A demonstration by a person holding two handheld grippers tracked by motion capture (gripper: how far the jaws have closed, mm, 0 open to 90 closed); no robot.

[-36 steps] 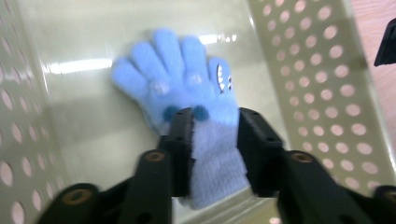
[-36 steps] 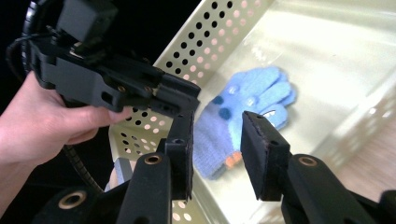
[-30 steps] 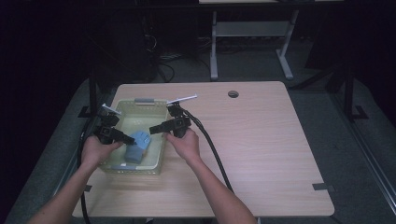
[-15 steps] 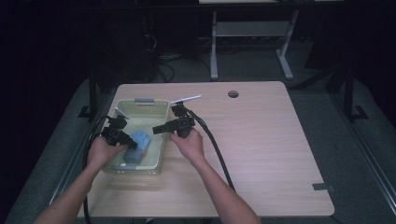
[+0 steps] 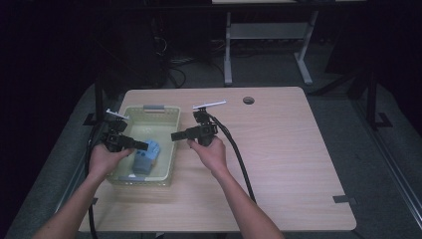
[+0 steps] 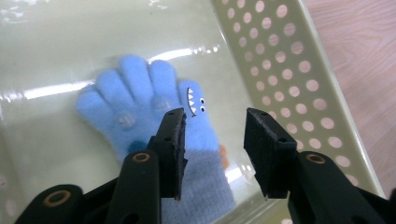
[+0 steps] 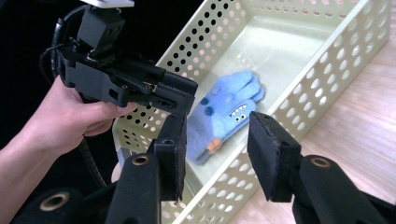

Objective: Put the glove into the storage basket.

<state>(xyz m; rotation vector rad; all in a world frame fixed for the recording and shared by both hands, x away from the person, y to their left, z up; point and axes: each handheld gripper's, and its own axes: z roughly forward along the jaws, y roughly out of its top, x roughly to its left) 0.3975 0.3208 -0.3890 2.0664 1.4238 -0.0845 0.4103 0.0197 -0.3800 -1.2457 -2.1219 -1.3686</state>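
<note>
Blue glove (image 6: 154,116) lay ungrasped in basket (image 5: 166,115), lower left of frame; left gripper (image 6: 214,140) and right gripper (image 7: 217,149) both gaped empty; pickup remained.

A dim lab or recording workspace — a bare wood-topped counter (image 5: 278,149) with a cable hole (image 5: 248,100) stands on grey carpet (image 5: 388,164), tape marks (image 5: 344,199) at its corners, cables (image 5: 174,67) and a metal desk frame (image 5: 268,40) behind in darkness.

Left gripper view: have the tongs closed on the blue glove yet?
No. The left tongs stand open above the blue glove, which lies flat on the basket floor.
</note>
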